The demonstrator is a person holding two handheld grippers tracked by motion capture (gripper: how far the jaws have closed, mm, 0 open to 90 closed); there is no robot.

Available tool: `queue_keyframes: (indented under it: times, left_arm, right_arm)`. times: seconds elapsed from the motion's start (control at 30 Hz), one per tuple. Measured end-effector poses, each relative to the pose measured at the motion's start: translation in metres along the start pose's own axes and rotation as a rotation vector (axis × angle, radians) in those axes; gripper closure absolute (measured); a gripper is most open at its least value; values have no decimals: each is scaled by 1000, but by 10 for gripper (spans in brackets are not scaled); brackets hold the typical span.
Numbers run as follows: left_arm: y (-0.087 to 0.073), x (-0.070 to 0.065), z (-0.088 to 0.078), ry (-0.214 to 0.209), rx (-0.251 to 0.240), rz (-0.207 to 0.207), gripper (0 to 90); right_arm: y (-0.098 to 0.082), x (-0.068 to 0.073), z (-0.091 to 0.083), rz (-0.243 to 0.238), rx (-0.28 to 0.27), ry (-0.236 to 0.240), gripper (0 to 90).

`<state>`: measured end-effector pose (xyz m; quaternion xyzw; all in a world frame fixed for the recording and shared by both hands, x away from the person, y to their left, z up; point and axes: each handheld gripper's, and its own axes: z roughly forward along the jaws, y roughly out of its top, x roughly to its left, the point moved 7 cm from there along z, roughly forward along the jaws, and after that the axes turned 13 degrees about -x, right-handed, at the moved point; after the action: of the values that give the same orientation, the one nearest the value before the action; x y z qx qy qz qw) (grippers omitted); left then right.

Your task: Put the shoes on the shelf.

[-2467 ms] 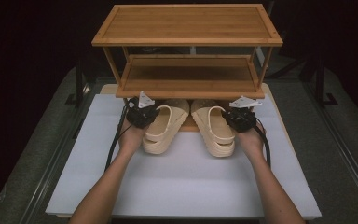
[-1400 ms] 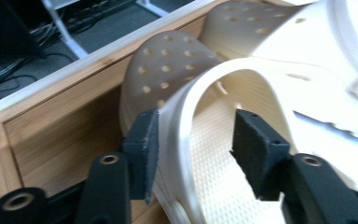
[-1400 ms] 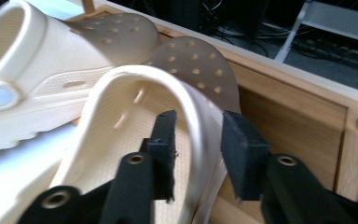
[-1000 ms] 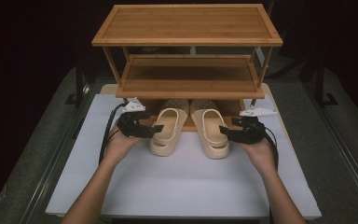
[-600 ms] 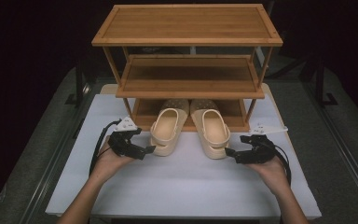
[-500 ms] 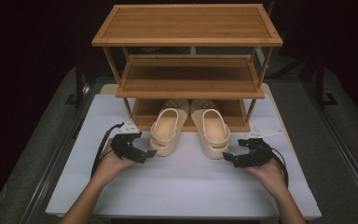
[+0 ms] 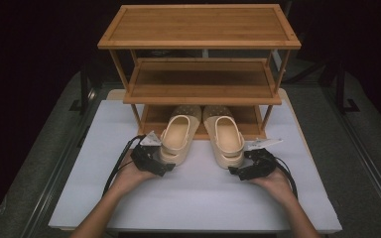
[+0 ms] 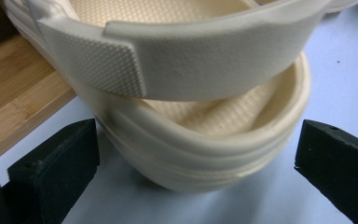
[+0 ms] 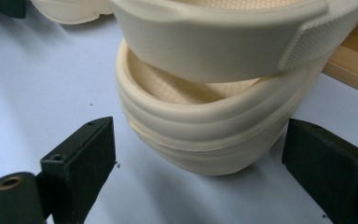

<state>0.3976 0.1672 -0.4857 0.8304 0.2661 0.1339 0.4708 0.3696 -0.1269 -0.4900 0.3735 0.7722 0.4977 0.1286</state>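
Note:
Two cream clogs stand side by side, toes on the bottom shelf of a bamboo rack [image 7: 198, 43] and heels on the white board [image 7: 198, 203]. My left gripper [image 7: 164, 167] lies low at the heel of the left clog [image 7: 177, 138]. Its jaws have just been opening. In the left gripper view the left gripper [image 8: 196, 140] has the heel [image 8: 200, 154] between its pads, with a gap on each side. My right gripper [image 7: 234, 172] sits at the heel of the right clog [image 7: 226, 139]. The right gripper [image 9: 200, 135] has likewise just been opening and stands wide of the heel [image 9: 205, 135].
The rack has a middle shelf [image 7: 201, 82] and a top shelf, both bare. Its bottom shelf edge [image 8: 14, 98] lies just behind the heels. Dark metal stands [image 7: 82, 89] flank the board. Beyond the board is grey floor and darkness.
Both hands have drawn back toward the near edge and sunk to the board. The jaws, earlier shut on the clogs' heels, have let go. The clogs rest where they were set.

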Motion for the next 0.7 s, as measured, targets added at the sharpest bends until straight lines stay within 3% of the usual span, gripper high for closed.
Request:
queue_keyframes:
  times: [0.33,0.47,0.7]
  left_arm:
    - [1,4,9,-2,-6,-3,0]
    - [8,3,16,-6,-3,-8,0]
    - [16,-4,28,-20,9,23,0]
  right_arm:
    - [5,-2,9,4,-17,3,92]
    - [6,-2,12,7,-13,10,92]
    - [15,-1,19,1,-14,9,93]
